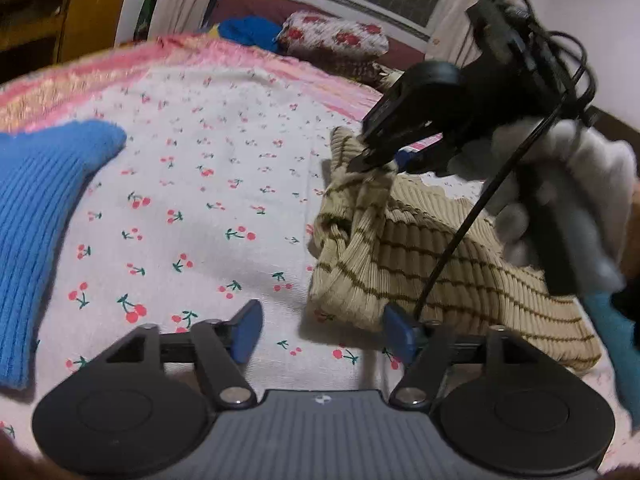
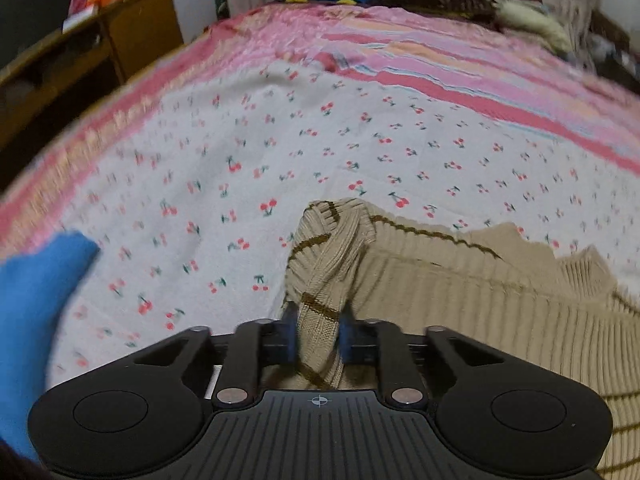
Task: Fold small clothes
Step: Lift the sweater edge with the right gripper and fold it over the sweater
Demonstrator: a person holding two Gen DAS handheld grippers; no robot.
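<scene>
A beige ribbed sweater with brown stripes (image 1: 440, 264) lies on the cherry-print sheet (image 1: 208, 200). My left gripper (image 1: 324, 334) is open and empty, low over the sheet just left of the sweater's edge. My right gripper (image 2: 318, 338) is shut on a bunched sleeve of the beige sweater (image 2: 324, 276) and holds it up off the rest of the garment (image 2: 480, 312). In the left wrist view the right gripper (image 1: 372, 164) shows from the side, held by a white-gloved hand (image 1: 560, 200), pinching that sleeve. A blue ribbed knit garment (image 1: 44, 216) lies to the left; it also shows in the right wrist view (image 2: 36, 312).
A pink striped blanket (image 2: 440, 64) covers the far part of the bed. A floral pillow (image 1: 336, 38) and blue cloth (image 1: 248, 30) lie at the head. A wooden cabinet (image 1: 56, 20) stands at the left. A black cable (image 1: 480, 208) hangs across the sweater.
</scene>
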